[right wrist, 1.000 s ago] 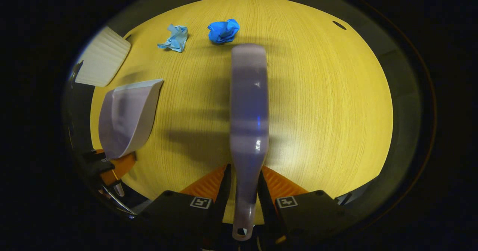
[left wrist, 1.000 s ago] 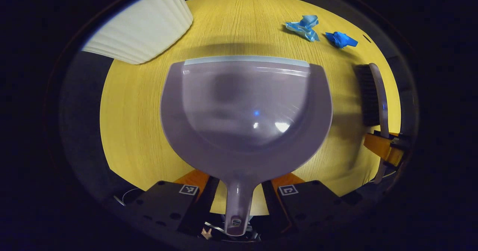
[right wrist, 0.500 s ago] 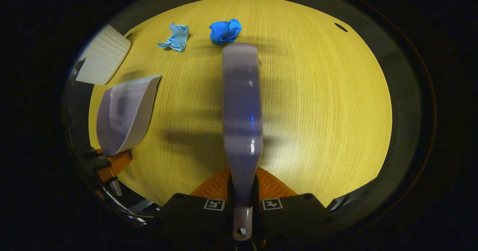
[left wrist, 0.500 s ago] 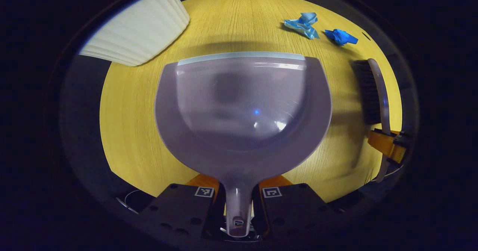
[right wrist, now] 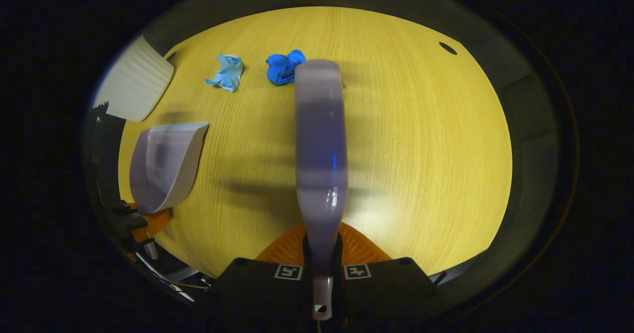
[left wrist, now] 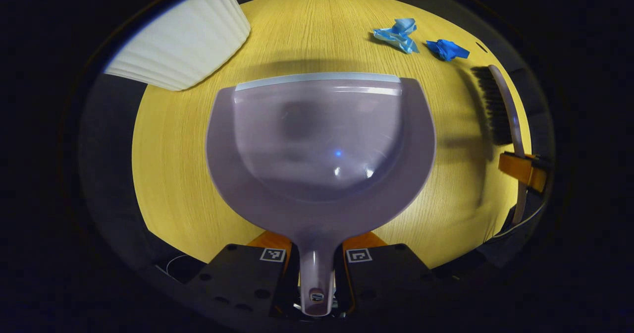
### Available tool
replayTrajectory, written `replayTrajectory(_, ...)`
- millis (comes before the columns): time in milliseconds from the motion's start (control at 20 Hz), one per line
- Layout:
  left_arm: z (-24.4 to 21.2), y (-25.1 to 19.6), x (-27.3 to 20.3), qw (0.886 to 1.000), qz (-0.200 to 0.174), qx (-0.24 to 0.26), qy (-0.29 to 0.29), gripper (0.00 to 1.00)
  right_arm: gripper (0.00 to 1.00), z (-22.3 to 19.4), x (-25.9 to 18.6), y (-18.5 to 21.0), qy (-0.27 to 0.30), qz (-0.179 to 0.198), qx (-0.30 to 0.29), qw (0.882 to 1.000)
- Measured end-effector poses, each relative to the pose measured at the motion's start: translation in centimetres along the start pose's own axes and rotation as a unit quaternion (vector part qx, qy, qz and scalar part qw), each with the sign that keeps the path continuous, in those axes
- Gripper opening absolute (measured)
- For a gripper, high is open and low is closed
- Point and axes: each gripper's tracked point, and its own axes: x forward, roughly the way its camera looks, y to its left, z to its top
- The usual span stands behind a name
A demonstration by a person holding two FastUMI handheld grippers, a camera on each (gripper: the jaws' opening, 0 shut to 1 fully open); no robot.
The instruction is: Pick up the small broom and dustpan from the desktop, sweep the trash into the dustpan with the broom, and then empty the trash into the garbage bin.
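A: Yellow wood desk (right wrist: 421, 139) is the biggest thing, w/ a white ribbed bin (left wrist: 183, 40) at its far left edge. That looks like the garbage bin.

B: Next biggest?

A: Dustpan (left wrist: 319, 144). Pale purple, scoop facing away. Left gripper (left wrist: 317, 261) is clamped on its thin handle, both fingers pressing the sides. I think it's lifted a bit, but can't tell for sure.

B: And the broom?

A: Broom (right wrist: 319, 149) is in the right gripper (right wrist: 322, 268), squeezed tight on the handle. In the left gripper view you see the bristles (left wrist: 493, 105) pointing toward the pan.

B: Trash?

A: Two small bits at the far side of the desk: a light blue scrap (right wrist: 225, 73) & a dark blue wad (right wrist: 280, 68). Broom tip is right by the dark one. Pan is well apart from both.

B: What could go bad?

A: Paper is light. A fast sweep could flick it past the pan or off the desk. Also the pan is too far back; if its lip isn't flat on the wood, bits slide under. And the bin is close, so a wide swing w/ the pan could bump it.
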Motion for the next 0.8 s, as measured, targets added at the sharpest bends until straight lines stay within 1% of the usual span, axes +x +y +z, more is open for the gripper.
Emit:
replayTrajectory(150,0.7,-0.1,-0.3,1.000,0.002,0.024,-0.005,0.28,0.16,2.4,0.2,-2.3,-0.001,-0.010,-0.017,1.000)
replayTrajectory(200,1.1,0.0,-0.3,0.999,0.005,0.032,-0.007,0.30,0.16,3.6,0.5,-3.2,-0.002,-0.018,-0.021,1.000)
replayTrajectory(250,1.3,0.2,-0.4,0.999,0.009,0.039,-0.004,0.28,0.16,5.1,0.6,-4.1,-0.004,-0.023,-0.029,0.999)
replayTrajectory(350,1.9,0.5,-0.5,0.998,0.012,0.058,-0.007,0.28,0.16,7.6,0.6,-5.2,-0.002,-0.025,-0.041,0.999)
replayTrajectory(400,2.2,0.6,-0.5,0.997,0.013,0.069,-0.009,0.28,0.15,8.8,0.7,-5.4,-0.003,-0.024,-0.048,0.999)
replayTrajectory(450,2.5,0.8,-0.6,0.997,0.016,0.078,-0.009,0.30,0.16,10.2,0.7,-5.8,-0.003,-0.026,-0.058,0.998)
replayTrajectory(500,2.8,0.8,-0.6,0.997,0.014,0.081,-0.010,0.28,0.16,11.5,0.6,-6.0,-0.005,-0.028,-0.070,0.997)
replayTrajectory(600,3.3,0.6,-0.5,0.997,0.006,0.081,-0.012,0.28,0.15,13.2,1.0,-6.4,0.007,-0.025,-0.092,0.995)
replayTrajectory(650,3.6,0.5,-0.3,0.996,0.005,0.084,-0.012,0.28,0.15,13.8,1.4,-6.1,0.009,-0.023,-0.102,0.995)
replayTrajectory(700,3.9,0.4,-0.2,0.996,0.007,0.088,-0.014,0.30,0.15,14.0,1.9,-5.8,0.014,-0.021,-0.114,0.993)
replayTrajectory(750,4.0,0.4,-0.1,0.996,0.007,0.089,-0.014,0.26,0.15,14.2,2.4,-5.5,0.020,-0.018,-0.127,0.991)
replayTrajectory(800,4.2,0.3,-0.1,0.996,0.008,0.092,-0.011,0.28,0.15,14.3,2.7,-5.2,0.028,-0.017,-0.139,0.990)
